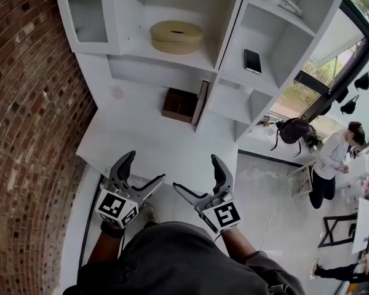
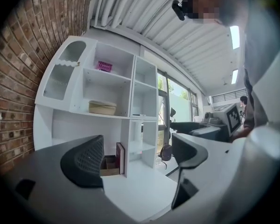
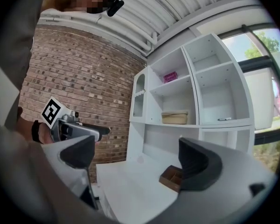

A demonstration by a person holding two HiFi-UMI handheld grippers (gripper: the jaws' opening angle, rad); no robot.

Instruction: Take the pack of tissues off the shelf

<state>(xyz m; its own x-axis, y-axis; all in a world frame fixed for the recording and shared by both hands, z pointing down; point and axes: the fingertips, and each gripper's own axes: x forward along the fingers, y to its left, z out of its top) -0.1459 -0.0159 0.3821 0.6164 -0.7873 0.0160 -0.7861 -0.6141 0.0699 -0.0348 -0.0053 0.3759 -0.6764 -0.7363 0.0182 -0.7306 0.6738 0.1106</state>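
Note:
The pack of tissues (image 2: 105, 66) is a small pink packet lying on the top shelf of the white shelf unit (image 2: 129, 125); the right gripper view also has the pack (image 3: 170, 77) high up. It is out of sight in the head view. Both grippers hang low in front of the white desk (image 1: 154, 143), far below the pack. My left gripper (image 1: 144, 168) is open with nothing between its jaws (image 2: 137, 155). My right gripper (image 1: 195, 174) is open and empty as well (image 3: 137, 157).
A tan round box (image 1: 176, 36) sits on the middle shelf, a black phone (image 1: 253, 61) on the right shelf. A brown open box (image 1: 179, 104) and an upright book (image 1: 200, 102) stand on the desk. Brick wall (image 1: 31, 134) at left. A person (image 1: 329, 165) stands far right.

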